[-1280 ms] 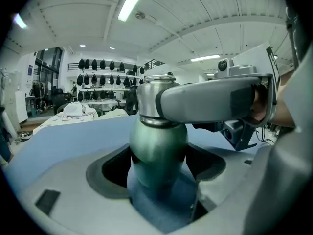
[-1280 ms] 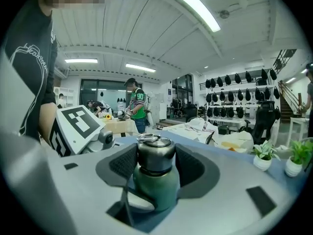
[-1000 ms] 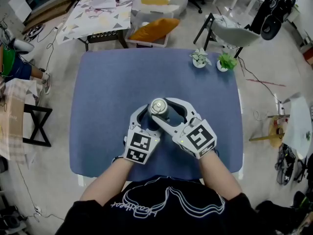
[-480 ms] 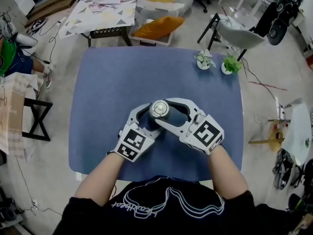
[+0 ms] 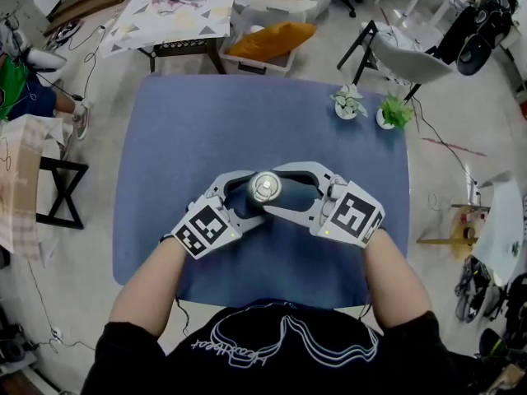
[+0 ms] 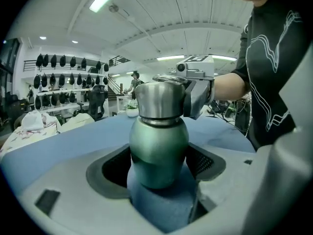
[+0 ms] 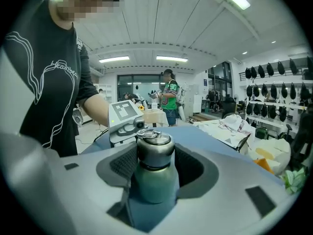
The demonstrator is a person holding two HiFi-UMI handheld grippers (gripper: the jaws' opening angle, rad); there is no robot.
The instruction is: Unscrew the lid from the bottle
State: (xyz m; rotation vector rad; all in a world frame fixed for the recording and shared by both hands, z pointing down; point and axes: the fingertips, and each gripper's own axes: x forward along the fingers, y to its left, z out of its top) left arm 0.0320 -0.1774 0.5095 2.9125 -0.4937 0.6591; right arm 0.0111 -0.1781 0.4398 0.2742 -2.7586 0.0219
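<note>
L tongs (image 5: 249, 194) clamped on bottle (image 6: 159, 151), R tongs (image 5: 278, 191) on lid (image 7: 154, 150), forearms converging

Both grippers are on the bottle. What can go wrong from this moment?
1. The lid is smooth, rounded metal, so the right gripper might slip around it instead of turning it.
2. The left gripper holds the bottle only by its curved green body. If that hold is weak, the bottle may spin together with the lid.
</note>
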